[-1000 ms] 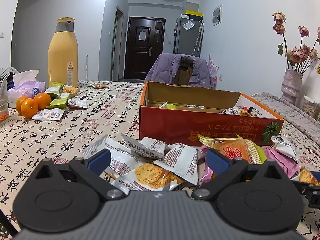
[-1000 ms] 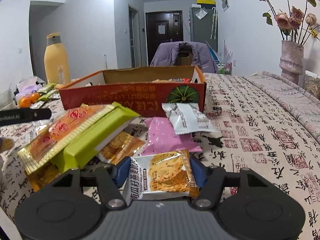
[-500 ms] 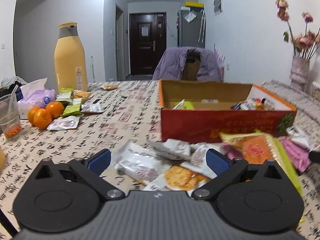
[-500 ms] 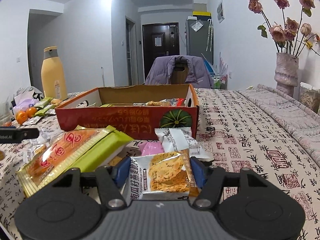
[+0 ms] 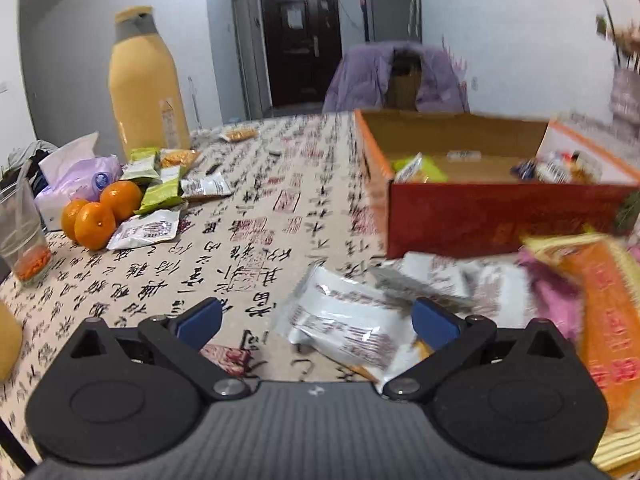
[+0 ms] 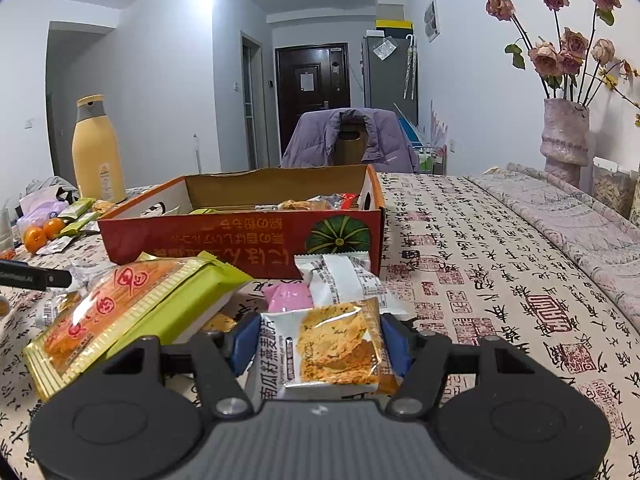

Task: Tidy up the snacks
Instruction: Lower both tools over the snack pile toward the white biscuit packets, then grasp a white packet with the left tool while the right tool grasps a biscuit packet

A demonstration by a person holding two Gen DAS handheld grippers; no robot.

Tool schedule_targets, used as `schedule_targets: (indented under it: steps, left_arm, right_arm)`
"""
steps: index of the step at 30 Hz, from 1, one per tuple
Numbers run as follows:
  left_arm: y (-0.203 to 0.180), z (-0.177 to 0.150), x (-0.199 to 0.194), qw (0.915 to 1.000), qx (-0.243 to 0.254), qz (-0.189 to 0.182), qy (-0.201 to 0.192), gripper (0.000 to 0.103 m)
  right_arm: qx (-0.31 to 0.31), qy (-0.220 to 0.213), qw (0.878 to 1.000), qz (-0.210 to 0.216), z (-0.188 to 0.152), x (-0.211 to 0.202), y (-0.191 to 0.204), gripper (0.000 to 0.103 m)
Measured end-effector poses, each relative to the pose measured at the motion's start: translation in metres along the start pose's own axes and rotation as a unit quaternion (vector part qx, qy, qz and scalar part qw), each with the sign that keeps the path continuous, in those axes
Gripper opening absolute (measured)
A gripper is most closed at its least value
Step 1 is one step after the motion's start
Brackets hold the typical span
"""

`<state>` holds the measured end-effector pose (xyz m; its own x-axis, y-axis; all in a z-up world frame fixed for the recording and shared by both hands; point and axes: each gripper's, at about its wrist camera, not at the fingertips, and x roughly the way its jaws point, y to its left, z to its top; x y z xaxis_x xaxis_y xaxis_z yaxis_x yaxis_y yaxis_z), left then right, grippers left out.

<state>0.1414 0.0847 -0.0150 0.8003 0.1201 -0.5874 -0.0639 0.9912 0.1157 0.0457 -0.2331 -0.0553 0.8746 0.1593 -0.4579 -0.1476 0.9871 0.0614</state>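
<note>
The right claw point(image 6: 318, 344) is clenched on a cracker packet point(image 6: 332, 350), its blue pads pressed against the packet's two side edges so the clear front with the biscuit faces the camera. Just beyond that claw lie a pink packet point(image 6: 289, 297) and a white packet point(image 6: 347, 283), touching each other, and to the claw's left a long orange-and-green snack pack point(image 6: 132, 308) rests tilted on the heap of wrappers. Farther ahead stands the red cardboard box point(image 6: 240, 242), open at the top, with several snacks already lying inside it. The left claw point(image 5: 316, 320) is released, its blue pads wide apart and holding nothing, low over the table point(image 5: 248, 240) with its calligraphy cloth. A white wrapper point(image 5: 344, 320) lies between its fingers toward the right pad; whether the pad touches it cannot be told. To this claw's right sits the same orange snack pack point(image 5: 608, 320), blurred, and ahead to the right the box point(image 5: 492, 212). Well off to its left are three oranges point(image 5: 98, 212), some green and white packets point(image 5: 160, 192), a tissue pack point(image 5: 76, 176), a plastic cup point(image 5: 22, 236) and a tall yellow bottle point(image 5: 146, 84).
</note>
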Motion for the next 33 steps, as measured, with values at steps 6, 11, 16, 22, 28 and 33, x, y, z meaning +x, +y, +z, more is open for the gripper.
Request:
schedule_targets:
  steps: [6,11,16,22,28,33]
  left_arm:
    - [-0.003,0.004,0.022,0.9965,0.058,-0.047,0.038,0.103]
    - [-0.006,0.001,0.024,0.9954,0.062,-0.065,0.032,0.102]
    - [-0.005,0.000,0.018,0.9921,0.059,-0.108,0.023,0.068]
    - [-0.017,-0.006,0.002,0.9944,0.073,-0.076,-0.012,0.054]
    - [-0.015,-0.007,-0.012,0.9960,0.055,-0.059,-0.039,0.028]
    - [-0.010,-0.003,-0.020,0.9964,0.037,-0.054,-0.054,0.007]
  right_arm:
    - [0.005,0.002,1.000,-0.011,-0.001,0.000,-0.002,0.064]
    - [0.005,0.003,1.000,-0.016,0.000,0.001,-0.002,0.064]
    - [0.007,0.009,1.000,-0.015,0.000,0.005,-0.001,0.065]
    - [0.005,0.011,1.000,-0.011,0.001,0.006,0.003,0.065]
    - [0.005,0.010,1.000,-0.011,0.003,0.005,0.003,0.065]
    - [0.005,0.008,1.000,-0.008,0.005,0.004,0.005,0.065]
